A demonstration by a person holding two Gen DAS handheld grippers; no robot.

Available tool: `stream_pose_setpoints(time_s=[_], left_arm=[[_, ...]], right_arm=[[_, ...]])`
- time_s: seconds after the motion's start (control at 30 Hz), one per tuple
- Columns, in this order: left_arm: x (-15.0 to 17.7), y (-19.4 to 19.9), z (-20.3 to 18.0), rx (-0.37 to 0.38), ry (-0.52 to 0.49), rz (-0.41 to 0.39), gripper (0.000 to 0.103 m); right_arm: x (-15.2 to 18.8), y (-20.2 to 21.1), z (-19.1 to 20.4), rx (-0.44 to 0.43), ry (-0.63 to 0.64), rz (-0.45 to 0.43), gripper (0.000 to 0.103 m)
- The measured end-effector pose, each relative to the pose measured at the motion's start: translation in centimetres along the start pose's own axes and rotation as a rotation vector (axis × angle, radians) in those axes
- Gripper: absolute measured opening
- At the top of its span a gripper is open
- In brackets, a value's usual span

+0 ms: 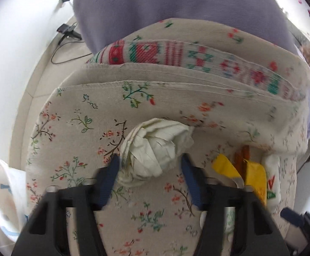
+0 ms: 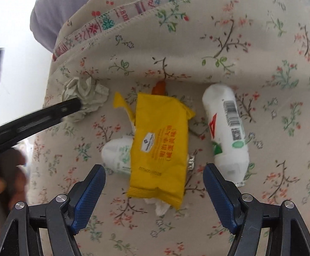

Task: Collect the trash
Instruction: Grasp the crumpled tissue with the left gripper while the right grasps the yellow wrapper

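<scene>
A crumpled white tissue (image 1: 155, 149) (image 2: 84, 93) lies on a floral cloth surface (image 1: 73, 128). My left gripper (image 1: 150, 162) straddles it, with both blue pads against its sides. The right wrist view shows one black finger (image 2: 69, 107) of the left gripper touching the tissue. A yellow snack wrapper (image 2: 159, 149) (image 1: 255, 177) lies flat to the right of the tissue. My right gripper (image 2: 153, 167) hovers over the wrapper's near half, jaws wide and clear of it. A white bottle (image 2: 227, 132) with a barcode lies right of the wrapper. A second white bottle (image 2: 116, 153) is half hidden under it.
An orange scrap (image 2: 159, 87) and a bit of white paper (image 2: 161, 208) poke out from under the wrapper. A white plastic bag (image 1: 3, 192) hangs at the cloth's left edge. Purple fabric (image 1: 176, 4) rises behind the cloth. Cables and a small device (image 1: 66, 29) lie on the floor.
</scene>
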State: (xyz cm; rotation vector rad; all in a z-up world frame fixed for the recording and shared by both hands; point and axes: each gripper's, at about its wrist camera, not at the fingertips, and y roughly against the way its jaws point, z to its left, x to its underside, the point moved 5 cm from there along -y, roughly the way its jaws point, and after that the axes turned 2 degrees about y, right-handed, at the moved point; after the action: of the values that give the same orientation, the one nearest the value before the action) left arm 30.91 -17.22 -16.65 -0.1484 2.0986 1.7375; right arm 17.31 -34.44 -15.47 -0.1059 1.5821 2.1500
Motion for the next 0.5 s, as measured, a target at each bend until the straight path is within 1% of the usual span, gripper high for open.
stream_pose_setpoints(time_s=[0.03, 0.1, 0.13, 0.2, 0.33, 0.4, 0.5], left_arm=[[0.0, -0.2, 0.3, -0.007, 0.010, 0.004, 0.029], [-0.4, -0.1, 0.7, 0.016, 0.029, -0.008, 0.023], [-0.5, 0.1, 1.0, 0.033, 0.044, -0.008, 0.022], [-0.5, 0.6, 1.7, 0.069, 0.072, -0.007, 0.021], [-0.2, 1.8, 3.0, 0.095, 0.103, -0.016, 0.021], [0.0, 2.5, 3.4, 0.101, 0.110, -0.020, 0.021], [0.4, 3.4, 4.2, 0.107, 0.121, -0.023, 0.021]], right_arm=[[0.0, -0.1, 0.0, 0.002, -0.002, 0.001, 0.080], [0.2, -0.4, 0.0, 0.008, -0.001, 0.008, 0.080], [0.3, -0.6, -0.1, 0.012, -0.001, 0.014, 0.080], [0.5, -1.3, 0.0, 0.019, 0.006, 0.034, 0.080], [0.6, -2.8, 0.6, 0.031, 0.023, 0.051, 0.080], [0.7, -3.3, 1.3, 0.048, 0.049, 0.052, 0.080], [1.0, -4.2, 3.0, 0.096, 0.125, 0.049, 0.080]])
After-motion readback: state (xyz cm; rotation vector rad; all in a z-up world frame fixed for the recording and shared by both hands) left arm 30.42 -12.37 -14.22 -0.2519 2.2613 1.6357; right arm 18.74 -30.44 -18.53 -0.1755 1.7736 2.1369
